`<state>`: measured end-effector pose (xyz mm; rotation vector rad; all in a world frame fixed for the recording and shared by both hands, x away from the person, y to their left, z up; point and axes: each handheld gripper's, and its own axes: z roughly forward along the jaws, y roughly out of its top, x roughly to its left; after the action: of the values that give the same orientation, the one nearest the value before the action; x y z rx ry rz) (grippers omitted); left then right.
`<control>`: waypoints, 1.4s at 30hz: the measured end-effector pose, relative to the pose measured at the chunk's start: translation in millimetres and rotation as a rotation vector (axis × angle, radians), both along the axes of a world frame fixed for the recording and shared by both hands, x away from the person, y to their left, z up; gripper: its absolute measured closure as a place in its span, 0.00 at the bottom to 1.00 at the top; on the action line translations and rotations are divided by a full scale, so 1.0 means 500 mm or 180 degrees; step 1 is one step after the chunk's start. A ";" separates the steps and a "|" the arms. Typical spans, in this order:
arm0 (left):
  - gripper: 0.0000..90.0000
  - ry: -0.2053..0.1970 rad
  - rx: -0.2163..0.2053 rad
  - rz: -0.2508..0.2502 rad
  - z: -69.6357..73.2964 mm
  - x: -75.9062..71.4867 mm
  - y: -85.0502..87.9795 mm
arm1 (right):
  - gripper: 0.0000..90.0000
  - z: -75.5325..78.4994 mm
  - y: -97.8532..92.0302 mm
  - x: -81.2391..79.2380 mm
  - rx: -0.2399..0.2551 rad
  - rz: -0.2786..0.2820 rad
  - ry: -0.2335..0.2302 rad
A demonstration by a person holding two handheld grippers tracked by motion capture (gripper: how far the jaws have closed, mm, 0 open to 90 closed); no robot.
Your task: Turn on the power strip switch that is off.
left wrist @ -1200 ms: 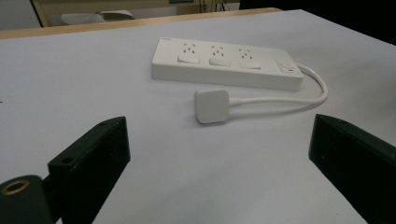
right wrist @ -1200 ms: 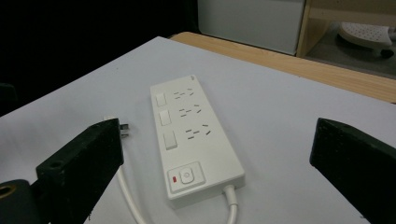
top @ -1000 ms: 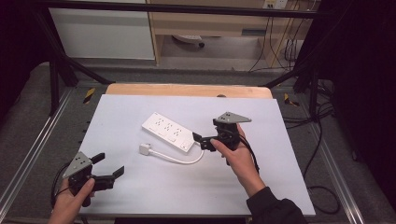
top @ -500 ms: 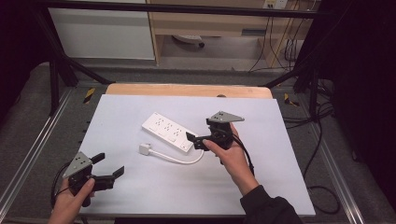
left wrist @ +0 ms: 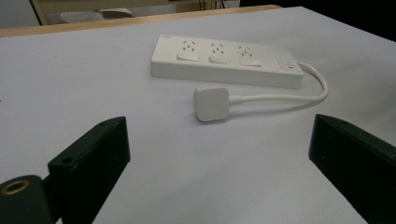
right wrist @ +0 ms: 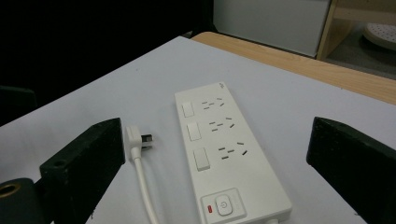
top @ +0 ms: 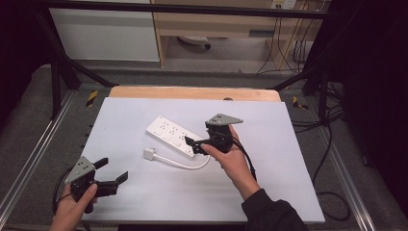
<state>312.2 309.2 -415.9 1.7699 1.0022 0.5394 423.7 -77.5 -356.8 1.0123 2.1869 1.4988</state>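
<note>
The right gripper (top: 195,144) has moved in over the last second, from off the strip's near end to right above it. Its jaws are spread wide and hold nothing. In the right gripper view the power strip (right wrist: 231,158) lies between and just ahead of the jaws, with its switch end nearest. That suggests a grasp on the strip, or a press on its power button (right wrist: 224,206), is about to start; nothing has been touched yet.

The left gripper (top: 109,177) has stayed where it was, near the table's (top: 269,192) front edge and well apart from the strip. It is also released and empty. In the left gripper view the plug (left wrist: 212,103) lies ahead of it, between the jaws' lines, with the cord (left wrist: 280,97) curling back to the strip beyond.

There are no containers on the table. The plug lies loose, not in any socket.
</note>
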 end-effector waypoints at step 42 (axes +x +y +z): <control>0.06 0.0001 0.0042 -0.0027 0.000 0.001 0.000 | 0.43 0.003 0.085 0.046 -0.0169 0.0127 0.0033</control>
<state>312.6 309.3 -415.7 1.7851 0.9932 0.5416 446.7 -34.7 -355.3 0.9672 2.2543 1.4475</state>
